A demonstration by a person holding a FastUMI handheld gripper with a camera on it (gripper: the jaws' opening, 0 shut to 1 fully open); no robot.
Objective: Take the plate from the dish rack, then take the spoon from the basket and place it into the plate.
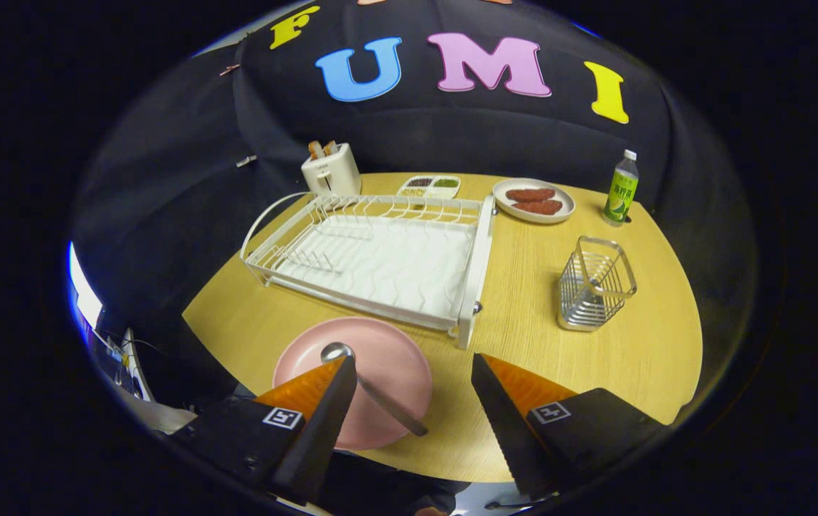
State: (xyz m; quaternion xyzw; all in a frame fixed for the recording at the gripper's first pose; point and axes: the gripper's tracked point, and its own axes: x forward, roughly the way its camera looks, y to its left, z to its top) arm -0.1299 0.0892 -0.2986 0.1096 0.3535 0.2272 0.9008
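Note:
A pink plate (380, 358) lies on the wooden table just in front of the white dish rack (373, 254). A metal spoon (373, 390) rests in the plate, bowl toward the rack, handle reaching past the plate's near rim. My gripper (412, 369) hovers above the plate with its fingers wide apart and nothing between them. The left finger covers part of the plate and sits next to the spoon's bowl. The wire basket (595, 285) stands to the right, beyond the right finger.
A toaster (331, 170) with bread stands behind the rack. Beside it are a divided dish (429, 186), a plate of brown food (533, 201) and a green-labelled bottle (621, 188). The round table's (638, 351) near edge runs under my fingers.

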